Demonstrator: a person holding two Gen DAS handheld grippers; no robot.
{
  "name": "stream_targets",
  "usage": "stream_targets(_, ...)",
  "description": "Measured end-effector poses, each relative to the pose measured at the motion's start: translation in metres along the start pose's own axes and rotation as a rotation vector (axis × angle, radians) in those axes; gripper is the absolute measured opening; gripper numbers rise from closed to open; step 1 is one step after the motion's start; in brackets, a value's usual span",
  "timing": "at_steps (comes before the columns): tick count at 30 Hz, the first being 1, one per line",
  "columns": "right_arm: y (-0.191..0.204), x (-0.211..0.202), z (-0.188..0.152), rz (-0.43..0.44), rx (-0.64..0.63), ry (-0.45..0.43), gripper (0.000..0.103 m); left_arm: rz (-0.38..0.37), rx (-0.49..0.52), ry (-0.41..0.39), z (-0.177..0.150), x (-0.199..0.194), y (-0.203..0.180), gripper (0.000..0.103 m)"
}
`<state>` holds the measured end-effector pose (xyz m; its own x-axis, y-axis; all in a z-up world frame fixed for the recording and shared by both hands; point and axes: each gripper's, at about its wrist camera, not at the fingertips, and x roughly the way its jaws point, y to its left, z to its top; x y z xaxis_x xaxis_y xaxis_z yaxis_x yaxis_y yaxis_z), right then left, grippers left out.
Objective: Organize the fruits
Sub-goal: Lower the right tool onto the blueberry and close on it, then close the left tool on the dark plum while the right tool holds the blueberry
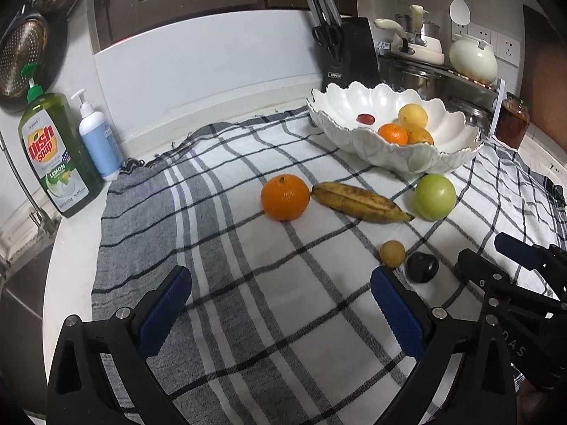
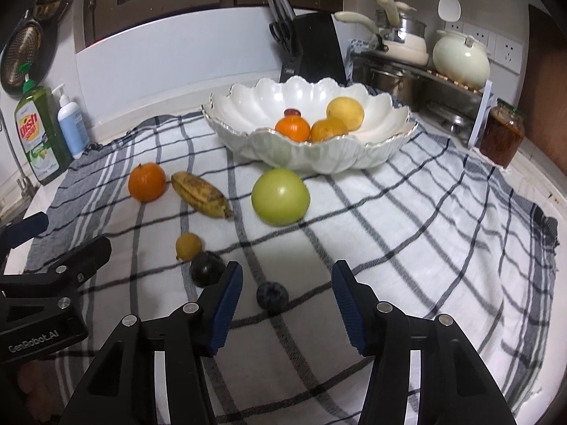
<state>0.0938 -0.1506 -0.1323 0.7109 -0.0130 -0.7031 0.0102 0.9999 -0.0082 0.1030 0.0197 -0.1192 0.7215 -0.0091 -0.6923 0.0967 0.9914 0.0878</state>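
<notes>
A white scalloped bowl [image 1: 354, 106] [image 2: 248, 106] at the back holds several fruits: a small orange [image 2: 292, 128], two yellow fruits and a red grape [image 1: 365, 118]. On the checked cloth [image 1: 248, 283] lie an orange [image 1: 285, 197] [image 2: 147, 181], a banana [image 1: 361, 202] [image 2: 202, 194], a green apple [image 1: 435, 196] [image 2: 280, 196], a small tan fruit [image 1: 392, 253] [image 2: 189, 246], a dark plum [image 1: 422, 267] [image 2: 207, 268] and a blueberry [image 2: 272, 295]. My left gripper [image 1: 280, 290] is open and empty. My right gripper [image 2: 287, 285] is open around the blueberry.
Dish soap [image 1: 56, 156] and a pump bottle [image 1: 99, 138] stand at the left. A knife block [image 1: 349, 51], pots on a rack [image 1: 425, 53] and a jar [image 1: 512, 120] stand at the back right. A sink edge is at the far left.
</notes>
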Motion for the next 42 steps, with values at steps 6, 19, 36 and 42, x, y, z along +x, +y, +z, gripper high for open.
stream_targets(6, 0.003, 0.009, -0.008, 0.021, 0.005, 0.022, 0.046, -0.001, -0.008, 0.013, -0.005, 0.002, 0.002, 0.103)
stream_targets(19, 0.004, 0.019, -0.012, 0.037, 0.005, 0.042, 0.03, -0.006, -0.007, 0.02, -0.007, 0.003, 0.001, 0.103)
stream_targets(36, -0.009, 0.001, -0.008, 0.023, 0.015, 0.003, 0.022, -0.041, 0.013, 0.007, -0.004, -0.003, -0.015, 0.103)
stream_targets(42, -0.029, -0.007, -0.009, 0.002, 0.041, -0.01, 0.022, -0.081, 0.016, 0.016, -0.004, -0.002, -0.033, 0.103)
